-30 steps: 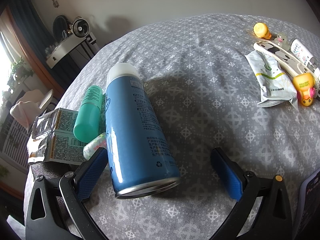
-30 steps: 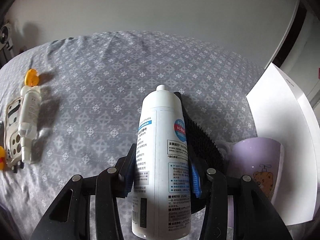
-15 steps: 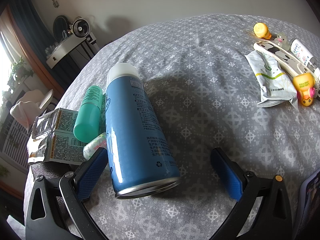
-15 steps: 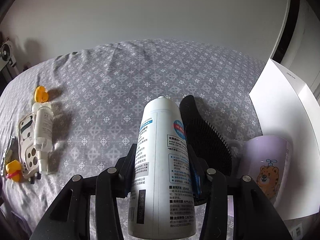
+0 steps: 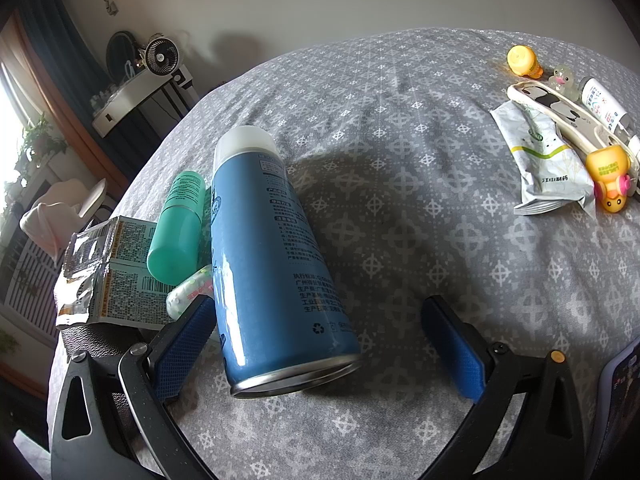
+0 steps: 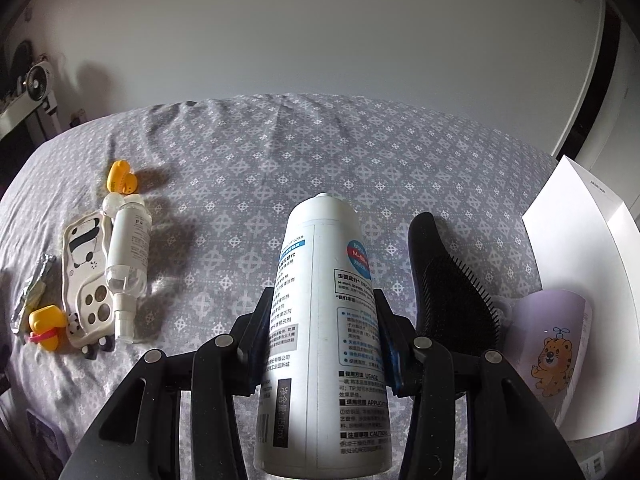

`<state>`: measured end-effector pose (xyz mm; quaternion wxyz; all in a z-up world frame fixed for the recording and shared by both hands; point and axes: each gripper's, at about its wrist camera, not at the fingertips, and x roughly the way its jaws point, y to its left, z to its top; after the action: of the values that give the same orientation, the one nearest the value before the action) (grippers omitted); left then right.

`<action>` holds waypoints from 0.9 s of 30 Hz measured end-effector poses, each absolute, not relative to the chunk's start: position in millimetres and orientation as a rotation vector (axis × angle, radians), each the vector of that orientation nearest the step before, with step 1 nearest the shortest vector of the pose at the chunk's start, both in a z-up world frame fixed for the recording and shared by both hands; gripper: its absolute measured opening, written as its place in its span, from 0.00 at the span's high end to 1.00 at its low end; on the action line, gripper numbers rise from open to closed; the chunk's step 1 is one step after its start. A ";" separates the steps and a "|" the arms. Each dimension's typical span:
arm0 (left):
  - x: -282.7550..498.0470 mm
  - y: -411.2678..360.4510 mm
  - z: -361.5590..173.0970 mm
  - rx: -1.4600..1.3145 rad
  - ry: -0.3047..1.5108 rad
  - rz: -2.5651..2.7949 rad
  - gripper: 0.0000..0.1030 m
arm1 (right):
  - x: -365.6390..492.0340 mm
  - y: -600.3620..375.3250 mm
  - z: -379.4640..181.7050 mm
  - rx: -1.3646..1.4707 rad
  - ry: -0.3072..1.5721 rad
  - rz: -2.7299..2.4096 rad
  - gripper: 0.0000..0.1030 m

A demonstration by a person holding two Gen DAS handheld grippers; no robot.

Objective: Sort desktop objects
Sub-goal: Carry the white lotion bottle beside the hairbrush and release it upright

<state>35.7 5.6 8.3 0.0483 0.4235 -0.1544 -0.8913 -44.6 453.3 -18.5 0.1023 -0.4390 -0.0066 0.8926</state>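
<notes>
Between the right gripper's (image 6: 324,340) blue pads, the white bottle (image 6: 324,320) is pinched at mid-body, carried above the grey patterned cloth (image 6: 240,168), black hairbrush (image 6: 448,280) just beside. Advice: keep it level and set it down among like bottles before releasing. Left gripper (image 5: 320,344) stands spread wide; its left pad touches the lying blue can (image 5: 272,256).

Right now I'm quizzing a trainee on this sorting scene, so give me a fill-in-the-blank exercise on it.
1. The right hand-held gripper is shut on the ____ bottle.
2. The blue spray can lies between the jaws of the ____ hand-held gripper, which stand open.
3. The black hairbrush lies beside a purple ____ with a tiger picture.

Missing words: white; left; mug
</notes>
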 end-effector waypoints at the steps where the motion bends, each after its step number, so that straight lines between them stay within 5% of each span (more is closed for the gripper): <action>1: 35.7 5.7 8.3 1.291 -0.471 -2.717 0.00 | -44.9 451.6 -18.4 -1.297 -0.028 2.638 0.58; 27: 35.8 5.1 7.8 1.289 -0.471 -2.718 0.00 | -47.3 456.1 -30.6 -1.323 -0.026 2.593 0.58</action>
<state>35.8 5.1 7.8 0.0482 0.4229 -0.1545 -0.8916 -47.3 456.1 -30.6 0.1148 -0.4513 -0.0090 0.8849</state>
